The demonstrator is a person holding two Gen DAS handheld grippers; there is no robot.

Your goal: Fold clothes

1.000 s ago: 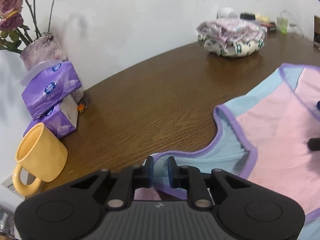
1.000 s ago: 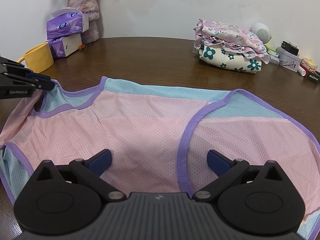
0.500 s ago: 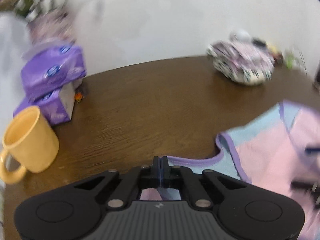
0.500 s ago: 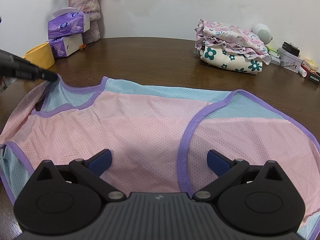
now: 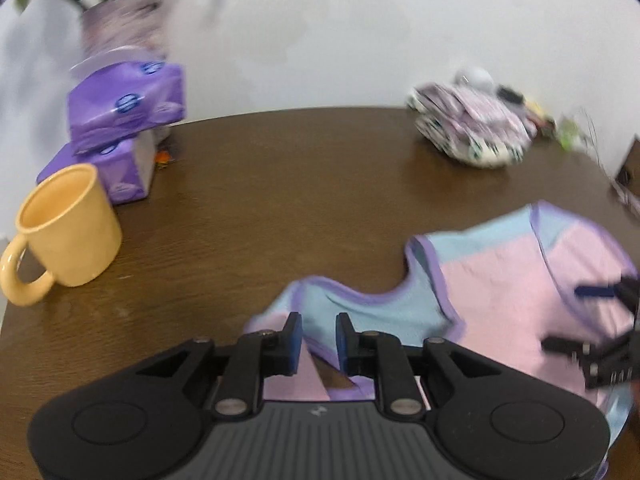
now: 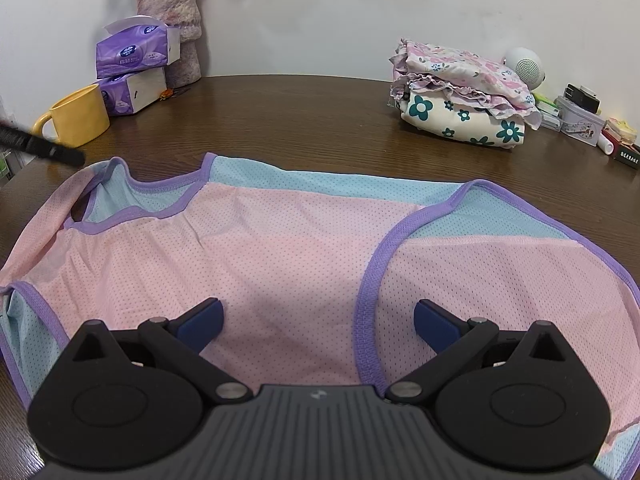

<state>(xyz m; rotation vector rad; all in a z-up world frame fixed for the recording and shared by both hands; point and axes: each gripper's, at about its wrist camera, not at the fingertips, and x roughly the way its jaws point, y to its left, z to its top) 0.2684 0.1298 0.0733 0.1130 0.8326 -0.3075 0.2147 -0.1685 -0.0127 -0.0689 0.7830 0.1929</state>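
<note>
We note the garment [image 6: 280, 248] flat on the counter [image 6: 304, 120], nearest us. Mug [image 6: 82, 120] at 10 o'clock, tissue packs [image 6: 134, 68] stacked behind it, vase [image 6: 176, 28] behind those. Folded clothes [image 6: 460, 104] at 1 o'clock.

Bare table [image 6: 304, 120] mid-way; mug [image 6: 82, 120] left; folded clothes [image 6: 460, 100] right

Left tongs [image 5: 318, 340] just parted above vest strap [image 5: 340, 308].
</note>
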